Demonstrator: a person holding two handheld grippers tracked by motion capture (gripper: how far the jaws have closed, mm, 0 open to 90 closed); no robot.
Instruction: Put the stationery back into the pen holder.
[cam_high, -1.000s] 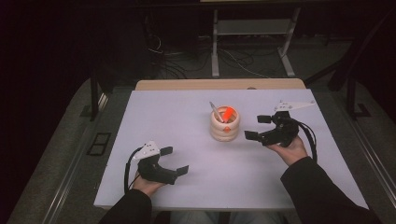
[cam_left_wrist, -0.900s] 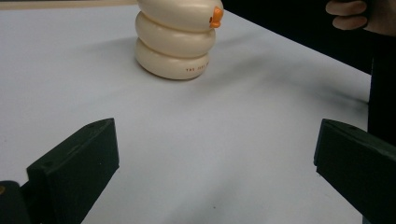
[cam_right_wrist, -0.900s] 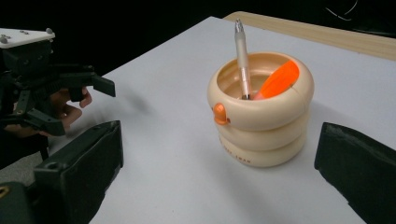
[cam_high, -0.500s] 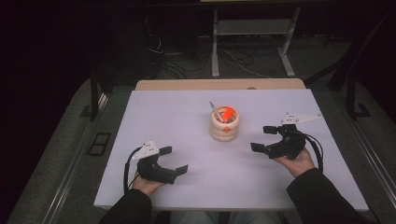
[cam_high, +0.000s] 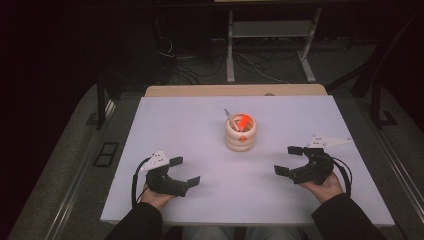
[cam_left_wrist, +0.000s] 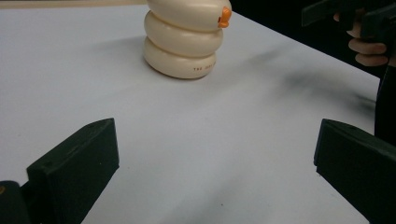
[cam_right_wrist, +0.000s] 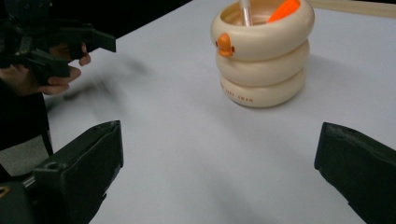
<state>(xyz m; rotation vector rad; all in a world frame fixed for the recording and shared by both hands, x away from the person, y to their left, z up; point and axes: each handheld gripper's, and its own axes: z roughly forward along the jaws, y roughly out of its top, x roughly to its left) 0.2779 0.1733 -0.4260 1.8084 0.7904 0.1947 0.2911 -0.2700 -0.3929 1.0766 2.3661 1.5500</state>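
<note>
A cream ringed pen holder (cam_high: 240, 134) with an orange duck beak stands near the middle of the white table (cam_high: 190, 125); an orange item (cam_high: 244, 122) and a pale pen (cam_high: 229, 115) stick out of it. It also shows at the top of the left gripper view as the holder (cam_left_wrist: 187, 37) and in the right gripper view as the holder (cam_right_wrist: 261, 56). My left gripper (cam_high: 184, 171) rests open at the front left, nothing between its jaws. My right gripper (cam_high: 289, 160) is open at the front right, empty, to the right of and nearer than the holder.
A wooden strip (cam_high: 235, 90) borders the table's far edge. Beyond it stand a metal frame (cam_high: 270, 45) and cables on the dark floor. The left hand and its gripper (cam_right_wrist: 51, 44) appear at the upper left of the right gripper view.
My right gripper has drawn back from beside the holder toward the front right edge of the table, still open. The left gripper has stayed where it was.
</note>
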